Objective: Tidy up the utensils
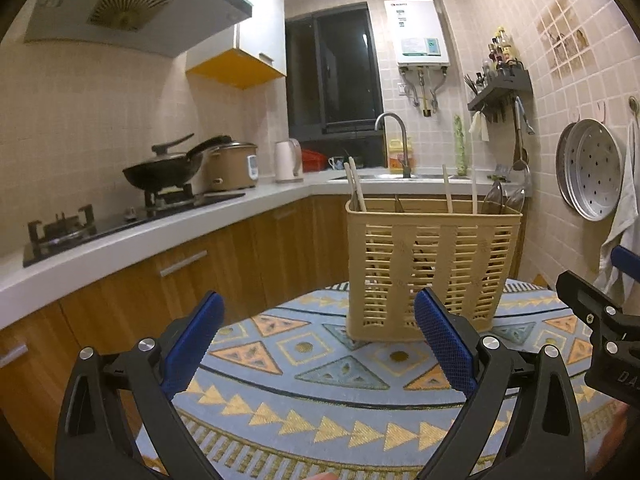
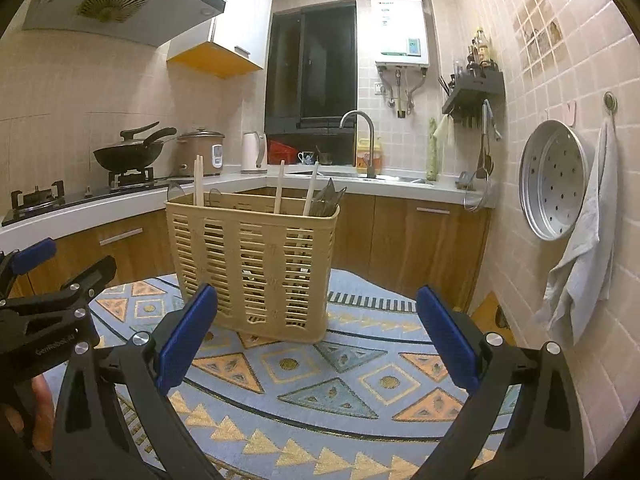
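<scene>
A beige slatted utensil basket (image 1: 430, 264) stands upright on a round table with a blue patterned cloth (image 1: 328, 392). Pale chopsticks (image 1: 357, 186) and dark clear plastic spoons (image 1: 502, 200) stick up out of it. The basket also shows in the right wrist view (image 2: 256, 264), with chopsticks (image 2: 199, 180) and dark utensils (image 2: 326, 200) in it. My left gripper (image 1: 320, 340) is open and empty, a short way in front of the basket. My right gripper (image 2: 316, 340) is open and empty, also in front of the basket. Each gripper shows at the edge of the other's view.
A kitchen counter (image 1: 120, 236) with a stove, a wok (image 1: 164, 170), a rice cooker and a kettle runs along the left. A sink and tap (image 1: 394, 140) are at the back. A steamer tray (image 2: 554, 180) and towel hang on the right wall.
</scene>
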A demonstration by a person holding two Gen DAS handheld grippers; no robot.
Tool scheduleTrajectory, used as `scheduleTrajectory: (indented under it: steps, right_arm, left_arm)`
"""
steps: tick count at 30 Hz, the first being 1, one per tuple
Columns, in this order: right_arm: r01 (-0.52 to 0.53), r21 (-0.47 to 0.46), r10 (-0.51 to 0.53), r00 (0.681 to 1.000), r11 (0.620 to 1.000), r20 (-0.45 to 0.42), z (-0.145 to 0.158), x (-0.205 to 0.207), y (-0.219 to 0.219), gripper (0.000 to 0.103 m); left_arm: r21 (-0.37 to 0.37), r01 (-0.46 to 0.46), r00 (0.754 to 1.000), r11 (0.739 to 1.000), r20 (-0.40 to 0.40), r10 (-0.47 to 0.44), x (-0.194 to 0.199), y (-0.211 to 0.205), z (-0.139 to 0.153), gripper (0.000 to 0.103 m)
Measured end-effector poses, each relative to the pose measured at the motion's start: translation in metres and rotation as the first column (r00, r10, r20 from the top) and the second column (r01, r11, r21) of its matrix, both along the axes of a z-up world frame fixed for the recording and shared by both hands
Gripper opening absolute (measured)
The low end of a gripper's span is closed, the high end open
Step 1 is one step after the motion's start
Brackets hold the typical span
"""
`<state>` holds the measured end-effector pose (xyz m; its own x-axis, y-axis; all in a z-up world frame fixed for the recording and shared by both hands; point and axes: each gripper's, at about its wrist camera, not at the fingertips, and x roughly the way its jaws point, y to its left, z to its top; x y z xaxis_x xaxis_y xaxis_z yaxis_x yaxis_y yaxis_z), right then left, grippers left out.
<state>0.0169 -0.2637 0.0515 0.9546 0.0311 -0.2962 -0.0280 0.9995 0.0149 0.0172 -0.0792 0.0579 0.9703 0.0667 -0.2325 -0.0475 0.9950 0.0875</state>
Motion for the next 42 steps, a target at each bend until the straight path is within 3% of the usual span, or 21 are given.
scheduleTrajectory:
  steps: [42]
  right_arm:
    - [0.000,0.003,0.000,0.999,1.000,-0.047,-0.0051,0.0089,-0.0063,0.095]
  left_arm:
    - [0.037,0.027,1.000,0.999,-0.010,-0.027,0.0001,-0.0092,-0.0028,0.093]
